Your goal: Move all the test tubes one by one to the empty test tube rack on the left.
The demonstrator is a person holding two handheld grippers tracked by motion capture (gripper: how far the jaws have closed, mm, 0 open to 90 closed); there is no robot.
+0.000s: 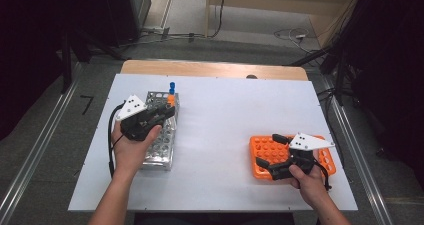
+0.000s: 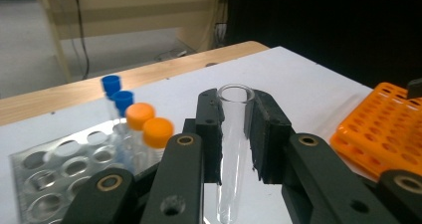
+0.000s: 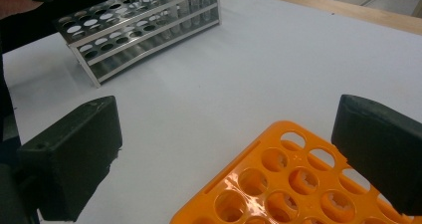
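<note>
A white table [image 1: 220, 135] carries a metal rack [image 1: 161, 152] and an orange rack [image 1: 260, 152].

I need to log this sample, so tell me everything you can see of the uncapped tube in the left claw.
The tube is clear, glass or plastic by its look, with an open round rim, no cap and a tapering lower end. It looks empty. It stands nearly upright, clamped between the left claw's black pads, lifted beside the metal rack.
</note>
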